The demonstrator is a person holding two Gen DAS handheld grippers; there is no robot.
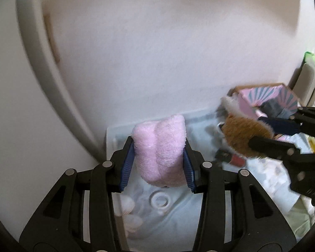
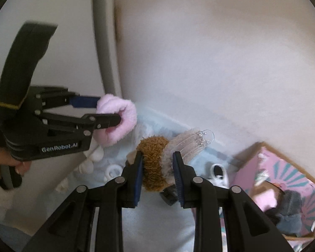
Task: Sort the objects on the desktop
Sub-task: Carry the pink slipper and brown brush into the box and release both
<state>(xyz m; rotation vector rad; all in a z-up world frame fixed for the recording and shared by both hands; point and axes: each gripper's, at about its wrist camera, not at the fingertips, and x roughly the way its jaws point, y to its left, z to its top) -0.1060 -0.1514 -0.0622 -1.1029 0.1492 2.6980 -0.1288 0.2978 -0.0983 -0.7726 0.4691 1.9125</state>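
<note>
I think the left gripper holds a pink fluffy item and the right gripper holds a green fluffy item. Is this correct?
Not quite. The right gripper holds a brown fluffy item, not a green one; the right wrist view shows it between the fingers. The left gripper does hold the pink fluffy item.
</note>
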